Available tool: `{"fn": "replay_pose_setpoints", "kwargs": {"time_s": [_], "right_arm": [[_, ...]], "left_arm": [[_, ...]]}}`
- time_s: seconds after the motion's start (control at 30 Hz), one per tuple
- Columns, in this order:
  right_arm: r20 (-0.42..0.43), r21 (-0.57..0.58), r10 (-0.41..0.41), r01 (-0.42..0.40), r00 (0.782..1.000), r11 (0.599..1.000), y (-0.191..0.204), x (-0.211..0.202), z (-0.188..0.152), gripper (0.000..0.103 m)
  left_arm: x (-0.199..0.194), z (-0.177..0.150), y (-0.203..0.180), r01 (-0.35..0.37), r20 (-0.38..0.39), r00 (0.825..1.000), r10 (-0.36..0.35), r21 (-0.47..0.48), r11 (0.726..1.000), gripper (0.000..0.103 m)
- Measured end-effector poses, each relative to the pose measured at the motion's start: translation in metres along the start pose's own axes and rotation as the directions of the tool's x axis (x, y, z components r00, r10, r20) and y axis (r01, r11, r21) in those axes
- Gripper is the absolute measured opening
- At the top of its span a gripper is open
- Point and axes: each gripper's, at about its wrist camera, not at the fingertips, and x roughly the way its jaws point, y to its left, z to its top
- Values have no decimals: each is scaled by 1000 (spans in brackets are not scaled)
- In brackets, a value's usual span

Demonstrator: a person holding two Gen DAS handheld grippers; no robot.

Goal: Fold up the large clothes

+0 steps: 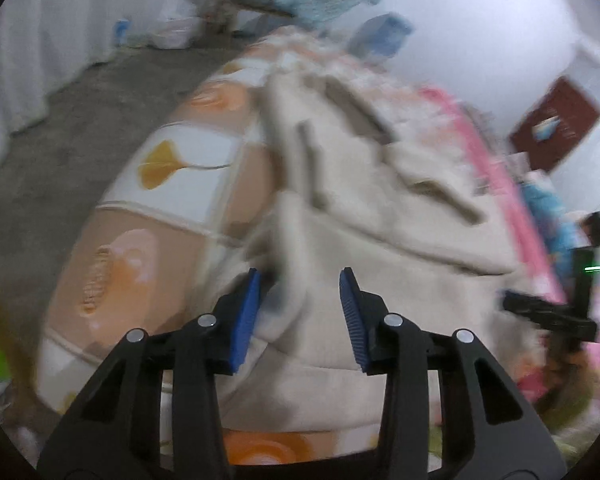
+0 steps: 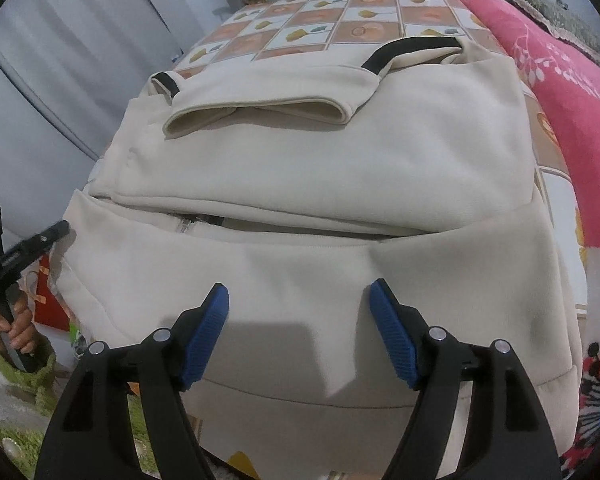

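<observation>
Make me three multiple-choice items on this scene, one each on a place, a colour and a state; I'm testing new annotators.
1. Where does the garment lie?
A. on a patterned bedspread
B. on a bare floor
C. on a chair

2. What colour are the gripper pads?
A. red
B. blue
C. green

3. How does the right gripper stand?
A. shut on a sleeve
B. shut on nothing
C. open over the fabric

Answers: 1 A, checked squares show around the cream cloth. 2 B, both pads are blue. 3 C, a wide gap lies between the pads and nothing is pinched.
</observation>
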Motion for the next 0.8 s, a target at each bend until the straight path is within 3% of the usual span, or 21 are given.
{"fn": "replay_pose_setpoints", "kwargs": {"time_s": [0.07, 0.1, 0.27, 0.37, 0.43, 0.47, 0.53, 0.57, 0.6, 0.63, 0.73, 0.8], "right_arm": [[-1, 0, 0, 0, 1000, 1000, 0, 1, 1, 71], [0, 1, 1, -1, 1000, 1000, -1, 0, 0, 71], [2, -6, -5, 5, 1000, 1000, 2, 1, 0, 73], [1, -11, -10, 10, 1000, 1000, 3, 2, 0, 73], [1, -11, -10, 10, 1000, 1000, 3, 2, 0, 73], [3, -11, -10, 10, 1000, 1000, 3, 2, -1, 73], [6, -12, -10, 10, 1000, 1000, 3, 2, -1, 73], [8, -13, -10, 10, 1000, 1000, 3, 2, -1, 73], [9, -16, -10, 10, 1000, 1000, 3, 2, -1, 73], [9, -16, -9, 9, 1000, 1000, 3, 1, -1, 73], [14, 2, -3, 3, 1000, 1000, -1, -2, -3, 73], [29, 14, -14, 13, 999, 1000, -5, -9, -5, 73]], "left_arm": [[-7, 3, 1, 133, 20, 991, -133, -13, 991, 38], [-8, 4, 1, 161, 23, 987, -160, -12, 987, 38], [18, 12, 10, 17, -22, 1000, -17, -36, 999, 38], [25, 17, 13, 62, -17, 998, -63, -69, 996, 38], [17, 18, 2, 160, 21, 987, -160, -35, 986, 38], [15, 17, -5, 165, 26, 986, -164, -2, 986, 38], [19, 15, -11, 89, 8, 996, -89, 42, 995, 38], [28, 15, -14, -5, -24, 1000, 6, 60, 998, 38], [33, 14, -14, -58, -46, 997, 61, 66, 996, 36], [38, 14, -15, -107, -65, 992, 112, 78, 991, 27], [40, 14, -28, -160, -53, 984, 167, 126, 979, 20], [39, 11, -38, -223, -36, 972, 233, 188, 957, 13]]}}
